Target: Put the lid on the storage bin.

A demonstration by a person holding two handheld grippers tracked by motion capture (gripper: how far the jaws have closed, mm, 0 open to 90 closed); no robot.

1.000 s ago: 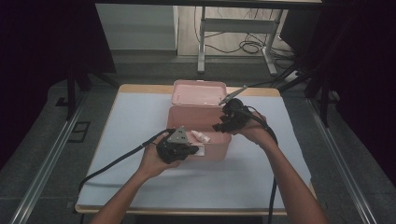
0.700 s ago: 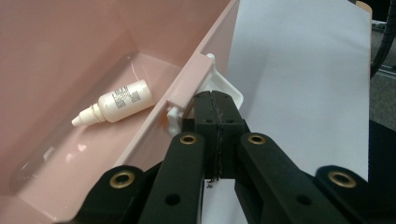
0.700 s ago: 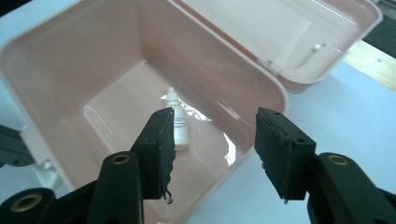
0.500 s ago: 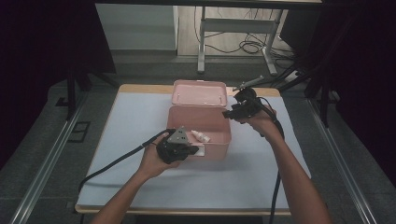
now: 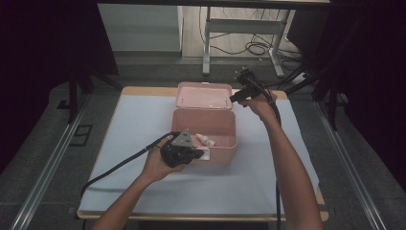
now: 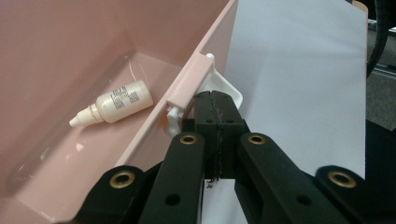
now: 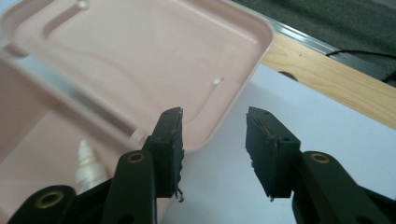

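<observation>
Left gripper view: left gripper (image 6: 215, 100) jaws clamp the box (image 6: 154, 112) latch (image 6: 222, 86); right gripper (image 7: 214, 122) jaws, closing, hold nothing.

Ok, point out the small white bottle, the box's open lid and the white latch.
small white bottle (image 6: 119, 101), left gripper view, its body.
open lid (image 7: 154, 56), right gripper view, inner face.
white latch (image 6: 229, 91), left gripper view, its tab.

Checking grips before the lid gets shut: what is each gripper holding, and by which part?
Left gripper pinches the pink box's white latch; right gripper holds nothing.

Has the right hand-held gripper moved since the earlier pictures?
Yes. The right hand-held gripper went from over the pink box back to its open lid.
</observation>
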